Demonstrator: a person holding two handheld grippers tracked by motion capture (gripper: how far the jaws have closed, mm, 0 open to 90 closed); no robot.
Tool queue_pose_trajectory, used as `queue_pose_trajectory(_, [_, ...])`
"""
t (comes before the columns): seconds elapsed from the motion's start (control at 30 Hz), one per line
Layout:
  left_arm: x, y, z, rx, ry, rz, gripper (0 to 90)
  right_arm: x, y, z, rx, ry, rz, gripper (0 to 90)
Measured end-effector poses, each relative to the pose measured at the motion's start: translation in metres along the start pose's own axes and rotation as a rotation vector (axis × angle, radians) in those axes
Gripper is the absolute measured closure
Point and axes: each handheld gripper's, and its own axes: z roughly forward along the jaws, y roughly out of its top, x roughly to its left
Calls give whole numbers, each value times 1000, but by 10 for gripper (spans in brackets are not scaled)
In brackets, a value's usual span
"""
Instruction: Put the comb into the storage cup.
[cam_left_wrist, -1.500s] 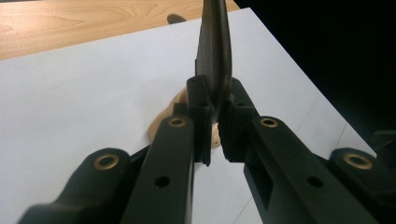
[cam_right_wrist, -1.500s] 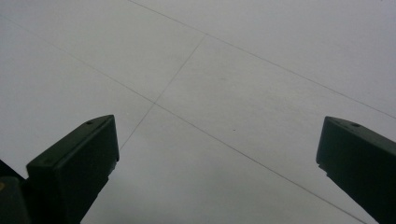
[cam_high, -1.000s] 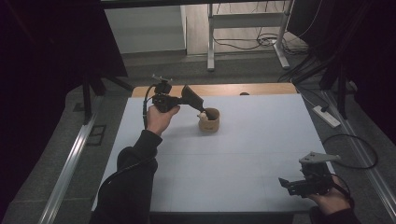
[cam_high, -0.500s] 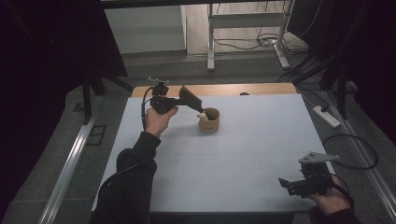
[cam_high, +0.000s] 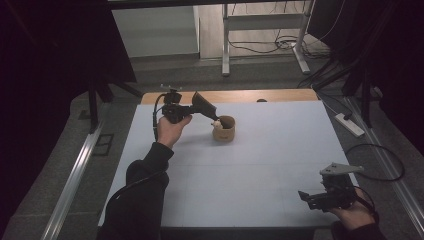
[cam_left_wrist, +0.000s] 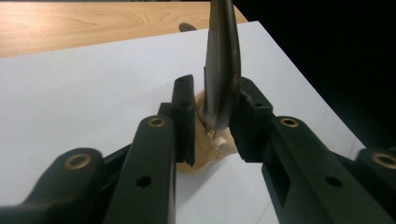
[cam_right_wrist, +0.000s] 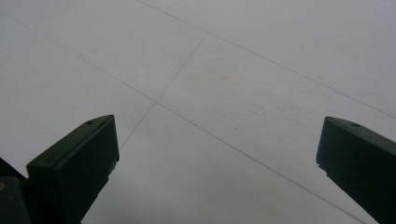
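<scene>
The left gripper (cam_high: 212, 117) hangs over the cup (cam_high: 223, 129), near the far edge of the counter (cam_high: 260, 165). Its jaws have just been opening, and the dark spoon (cam_left_wrist: 222, 70) stands between them, leaning on one side, its long part pointing up and its low end down in the cup. What lies inside the cup is hard to make out. The right gripper (cam_high: 307, 196) rests well apart from the cup, jaws wide and empty.
</scene>
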Motion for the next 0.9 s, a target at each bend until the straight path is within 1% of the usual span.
queue_pose_trajectory(0.13, [-2,1,-1,-13,22,23,635,0,0,0,0,0,-1,0])
queue_pose_trajectory(0.23, [-3,1,-3,-20,46,52,572,0,0,0,0,0,-1,0])
queue_pose_trajectory(0.3, [-4,2,-3,-24,54,70,534,0,0,0,0,0,-1,0])
queue_pose_trajectory(0.53, [-6,1,-3,-35,113,126,378,0,0,0,-1,0,-1,0])
queue_pose_trajectory(0.67, [-8,1,-1,-42,144,162,292,0,0,0,0,0,-2,0])
queue_pose_trajectory(0.73, [-10,1,-1,-49,167,186,246,0,0,0,-1,0,-2,0])
queue_pose_trajectory(0.9, [-13,0,0,-54,197,232,139,0,0,0,0,1,-1,0])
